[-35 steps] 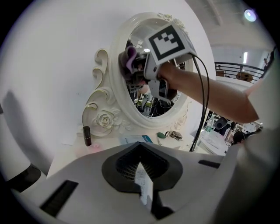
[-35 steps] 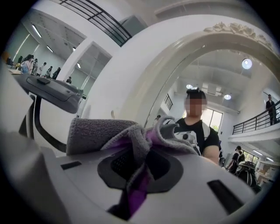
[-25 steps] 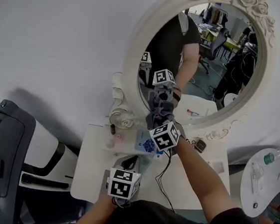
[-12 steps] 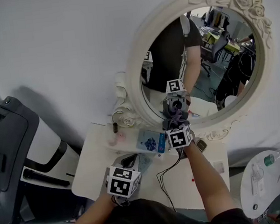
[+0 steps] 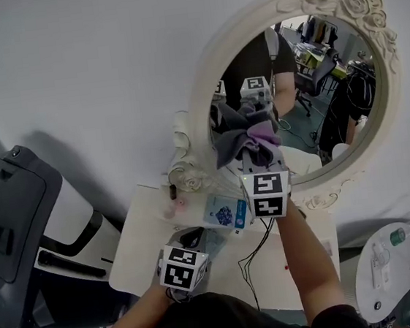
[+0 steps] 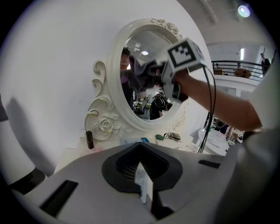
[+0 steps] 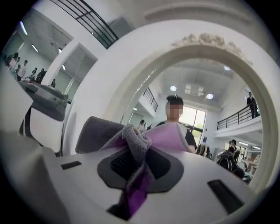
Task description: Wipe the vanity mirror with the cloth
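Up on the glass, the cloth (image 5: pixel 250 141), soft, fuzzy, grey and purple, is bunched against the oval vanity mirror (image 5: pixel 321 87), smooth and shiny in a cream frame (image 5: pixel 201 101) with carved roses. The right gripper (image 7: pixel 140 175) pinches it tight. If the bunch slips, hard plastic could knock the glass. Down over the white table (image 5: pixel 147 239), the left gripper (image 6: pixel 142 183) looks pressed together, maybe on a small white slip

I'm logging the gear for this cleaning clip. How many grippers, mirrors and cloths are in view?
grippers: 2 (left gripper, right gripper)
mirror: 1
cloth: 1, clamped in the right gripper
Total: 4
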`<state>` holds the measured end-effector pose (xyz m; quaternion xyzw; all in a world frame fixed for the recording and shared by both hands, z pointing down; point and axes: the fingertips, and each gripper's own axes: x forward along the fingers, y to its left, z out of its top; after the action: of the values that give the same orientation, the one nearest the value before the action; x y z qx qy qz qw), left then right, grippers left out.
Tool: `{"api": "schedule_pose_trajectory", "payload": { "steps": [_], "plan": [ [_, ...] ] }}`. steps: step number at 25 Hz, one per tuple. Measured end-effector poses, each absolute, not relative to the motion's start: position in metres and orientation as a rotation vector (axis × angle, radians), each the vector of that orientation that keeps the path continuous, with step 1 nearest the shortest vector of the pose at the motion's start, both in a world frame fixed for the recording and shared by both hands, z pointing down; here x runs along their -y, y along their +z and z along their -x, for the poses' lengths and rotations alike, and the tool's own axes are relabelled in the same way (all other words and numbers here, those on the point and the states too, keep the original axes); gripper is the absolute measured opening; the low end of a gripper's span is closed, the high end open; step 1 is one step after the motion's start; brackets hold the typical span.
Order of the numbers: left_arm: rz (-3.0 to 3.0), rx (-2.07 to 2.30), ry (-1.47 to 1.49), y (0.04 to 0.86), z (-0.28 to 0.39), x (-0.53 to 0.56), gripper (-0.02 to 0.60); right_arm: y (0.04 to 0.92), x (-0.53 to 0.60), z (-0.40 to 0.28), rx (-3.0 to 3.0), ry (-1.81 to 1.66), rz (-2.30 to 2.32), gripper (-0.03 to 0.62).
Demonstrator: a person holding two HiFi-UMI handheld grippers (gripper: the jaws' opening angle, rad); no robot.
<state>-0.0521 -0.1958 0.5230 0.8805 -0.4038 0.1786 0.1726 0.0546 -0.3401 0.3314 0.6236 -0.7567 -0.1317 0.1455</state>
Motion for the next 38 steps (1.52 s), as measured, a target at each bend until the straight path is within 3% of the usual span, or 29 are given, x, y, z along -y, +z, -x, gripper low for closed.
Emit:
{"api": "schedule_pose_trajectory", "payload": {
  "steps": [7, 12, 17, 28, 38],
  "plan": [
    [-2.48, 1.161, 0.502, 0.526, 0.057, 0.203, -0.002, 0.162, 0.357, -0.043, 2.243, -0.676, -1.97, 0.051],
    [-2.457, 1.173, 0.497, 0.529, 0.062, 0.209, -0.002, 0.161, 0.364, -0.043, 2.183, -0.79, -2.003, 0.051],
    [-2.446, 1.163, 0.506, 0.534, 0.061, 0.209, -0.001, 0.171, 0.365, -0.044, 2.244, -0.694, -1.97, 0.051],
    [-2.451, 1.132, 0.534, 0.54, 0.058, 0.205, 0.0, 0.269, 0.365, -0.053, 2.23, -0.508, -1.958, 0.051],
    [-2.43, 1.136, 0.55, 0.544, 0.066, 0.2, -0.002, 0.488, 0.364, -0.079, 2.024, -0.013, -1.767, 0.051]
  ]
}}
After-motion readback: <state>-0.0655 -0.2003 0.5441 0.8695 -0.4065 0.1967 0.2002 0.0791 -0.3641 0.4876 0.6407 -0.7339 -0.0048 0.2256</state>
